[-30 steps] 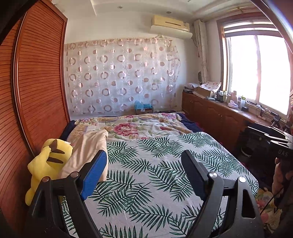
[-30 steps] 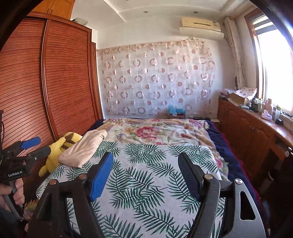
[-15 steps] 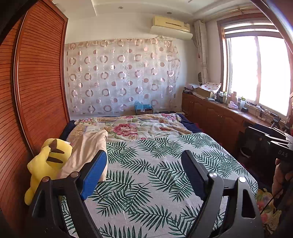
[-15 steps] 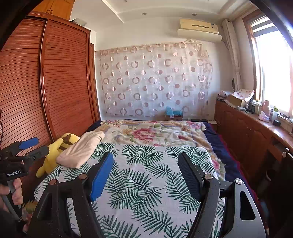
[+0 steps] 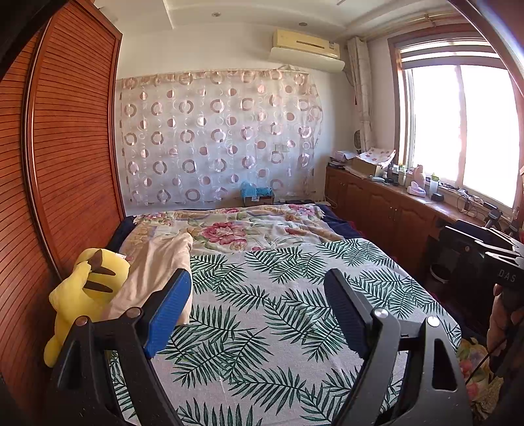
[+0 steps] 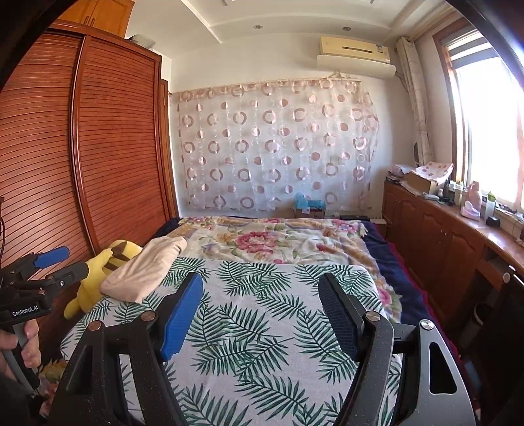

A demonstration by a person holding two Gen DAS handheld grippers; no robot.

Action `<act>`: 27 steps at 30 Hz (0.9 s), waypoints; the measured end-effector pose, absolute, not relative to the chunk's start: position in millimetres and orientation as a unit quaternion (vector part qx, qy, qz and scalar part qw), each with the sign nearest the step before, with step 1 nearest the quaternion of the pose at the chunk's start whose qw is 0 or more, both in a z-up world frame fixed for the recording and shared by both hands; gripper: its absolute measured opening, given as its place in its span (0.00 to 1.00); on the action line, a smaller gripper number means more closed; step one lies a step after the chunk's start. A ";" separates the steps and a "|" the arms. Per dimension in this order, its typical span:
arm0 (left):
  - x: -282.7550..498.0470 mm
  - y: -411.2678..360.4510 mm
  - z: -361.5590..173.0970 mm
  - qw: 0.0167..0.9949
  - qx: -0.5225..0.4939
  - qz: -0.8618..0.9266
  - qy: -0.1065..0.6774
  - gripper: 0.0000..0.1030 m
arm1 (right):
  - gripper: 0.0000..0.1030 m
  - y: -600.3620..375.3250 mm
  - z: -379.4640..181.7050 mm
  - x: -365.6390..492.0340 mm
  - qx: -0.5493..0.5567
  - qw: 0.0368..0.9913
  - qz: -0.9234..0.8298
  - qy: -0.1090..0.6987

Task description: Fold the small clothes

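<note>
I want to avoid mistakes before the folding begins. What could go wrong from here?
1. The beige garment leans on the yellow plush toy at the bed's edge; a pull might drag the toy off.
2. The leaf-print sheet lies loose under it, so the jaws of the left gripper might pinch the sheet too.

The only change is a small shift of the right tongs (image 6: pixel 260 281), seen as a drift of the room in the right wrist view. The air conditioner (image 6: pixel 355 49) now sits slightly lower in that view than a second ago. The blue bundle (image 6: pixel 309 203) at the foot of the curtain (image 6: pixel 278 144) has slid a touch left and down. A little more of the cupboard (image 6: pixel 98 13) above the wardrobe (image 6: pixel 114 147) shows at the top left. Most of this drift came in the first half second.
</note>
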State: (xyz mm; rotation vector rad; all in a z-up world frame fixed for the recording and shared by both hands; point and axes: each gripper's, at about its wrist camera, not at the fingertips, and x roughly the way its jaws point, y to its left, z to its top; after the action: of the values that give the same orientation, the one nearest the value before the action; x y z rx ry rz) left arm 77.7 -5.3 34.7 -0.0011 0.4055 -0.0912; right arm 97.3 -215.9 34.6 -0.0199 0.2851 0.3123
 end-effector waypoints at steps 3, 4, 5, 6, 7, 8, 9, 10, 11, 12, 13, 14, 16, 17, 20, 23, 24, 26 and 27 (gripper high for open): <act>77.5 -5.4 34.8 0.979 0.000 -0.045 0.201 0.81 | 0.73 -215.9 34.1 97.4 -0.010 0.978 0.155 0.141; 77.5 -5.4 34.7 0.979 -0.001 -0.045 0.201 0.81 | 0.73 -216.5 34.4 97.6 -0.010 0.978 0.155 0.141; 77.5 -5.6 34.7 0.979 0.000 -0.045 0.201 0.81 | 0.73 -216.1 34.2 97.8 -0.010 0.978 0.155 0.142; 77.5 -5.6 34.7 0.979 0.000 -0.045 0.201 0.81 | 0.73 -215.6 34.2 97.9 -0.009 0.978 0.155 0.142; 77.5 -5.7 34.8 0.979 0.000 -0.045 0.201 0.81 | 0.73 -215.7 34.3 98.1 -0.010 0.978 0.154 0.142; 77.5 -5.7 34.7 0.979 0.000 -0.045 0.201 0.81 | 0.73 -216.0 34.4 98.3 -0.010 0.978 0.154 0.142; 77.6 -5.7 34.9 0.979 -0.001 -0.045 0.201 0.81 | 0.73 -216.2 34.3 98.4 -0.010 0.978 0.154 0.142; 77.5 -5.8 34.5 0.979 -0.001 -0.045 0.201 0.81 | 0.73 -216.5 34.7 98.9 -0.010 0.978 0.154 0.142; 77.4 -5.8 34.5 0.979 0.000 -0.045 0.201 0.81 | 0.73 -216.8 34.5 99.3 -0.010 0.978 0.154 0.142; 77.4 -5.8 34.4 0.979 0.000 -0.045 0.201 0.81 | 0.73 -216.9 34.5 99.7 -0.010 0.978 0.154 0.142; 77.4 -5.9 34.5 0.979 0.000 -0.045 0.201 0.81 | 0.73 -216.6 34.2 99.6 -0.010 0.978 0.154 0.142; 77.4 -5.9 34.5 0.979 0.000 -0.045 0.201 0.81 | 0.73 -216.6 34.4 99.7 -0.010 0.978 0.154 0.142; 77.5 -5.9 34.8 0.979 0.000 -0.045 0.201 0.81 | 0.73 -216.6 34.4 99.7 -0.010 0.978 0.154 0.142; 77.3 -6.1 34.3 0.979 0.000 -0.045 0.201 0.81 | 0.73 -216.5 34.4 99.7 -0.010 0.978 0.154 0.142; 77.2 -6.2 34.2 0.979 0.000 -0.045 0.201 0.81 | 0.73 -216.8 35.0 100.2 -0.011 0.978 0.153 0.141; 77.2 -6.1 34.2 0.979 -0.001 -0.045 0.201 0.81 | 0.73 -218.2 35.2 101.9 -0.011 0.978 0.154 0.141; 77.2 -6.2 34.1 0.979 0.000 -0.045 0.200 0.81 | 0.73 -218.2 34.1 101.9 -0.011 0.978 0.154 0.140; 77.3 -6.1 34.1 0.979 -0.001 -0.045 0.200 0.81 | 0.73 -218.2 33.3 101.9 -0.012 0.978 0.154 0.139; 77.2 -6.1 34.0 0.979 -0.001 -0.045 0.201 0.81 | 0.73 -218.6 33.3 101.9 -0.012 0.978 0.154 0.139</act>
State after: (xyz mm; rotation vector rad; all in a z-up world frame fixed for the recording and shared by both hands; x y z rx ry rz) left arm 77.2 -6.1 34.0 -0.0012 0.4040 -0.0909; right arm 101.9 -218.6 33.3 -0.0245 0.2802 0.3111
